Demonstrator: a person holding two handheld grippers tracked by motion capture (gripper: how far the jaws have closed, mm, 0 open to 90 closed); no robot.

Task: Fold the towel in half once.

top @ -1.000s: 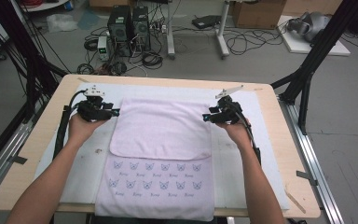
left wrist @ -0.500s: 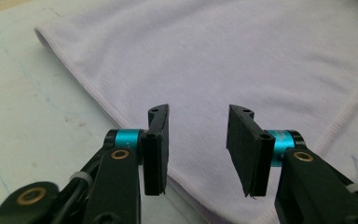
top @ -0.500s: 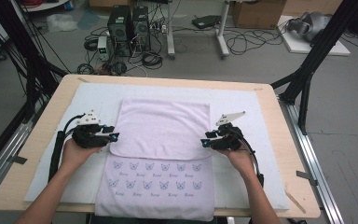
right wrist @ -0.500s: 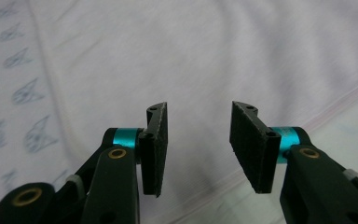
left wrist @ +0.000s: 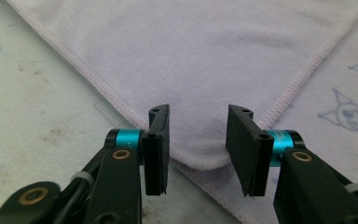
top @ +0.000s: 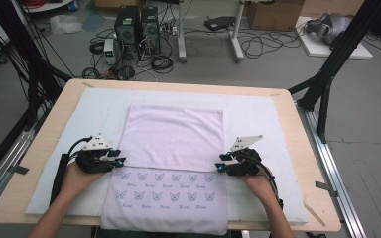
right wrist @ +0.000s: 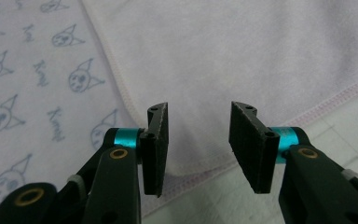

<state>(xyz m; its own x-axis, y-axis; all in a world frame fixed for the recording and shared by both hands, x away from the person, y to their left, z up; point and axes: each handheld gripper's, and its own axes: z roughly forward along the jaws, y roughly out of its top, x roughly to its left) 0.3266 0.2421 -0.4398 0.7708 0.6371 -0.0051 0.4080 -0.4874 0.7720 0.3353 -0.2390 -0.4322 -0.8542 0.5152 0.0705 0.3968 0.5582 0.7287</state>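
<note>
While the lilac towel (top: pixel 174 163) lies flat on the white mat (top: pixel 258 119), its far half is folded toward the person, so the folded edge runs left to right across the cloth, just above the rows of printed cat faces (top: pixel 163 186). Each end of that edge sits right at a gripper: the left gripper (top: pixel 120 161) at the left corner (left wrist: pixel 200 156), the right gripper (top: pixel 220 163) at the right corner (right wrist: pixel 191 165). Neither hand is nearer — the 2 are matched, 1 per corner. In both gripper views the jaws have just been closing, yet they stand apart with a clear gap, each rounded corner lying between them, unpinched as far as I can judge. Any coming move turns on this: the corners lie straight ahead of the jaws, flat on the layer beneath. Nothing else lies on the wooden table (top: pixel 54 114) to get in the way.
</note>
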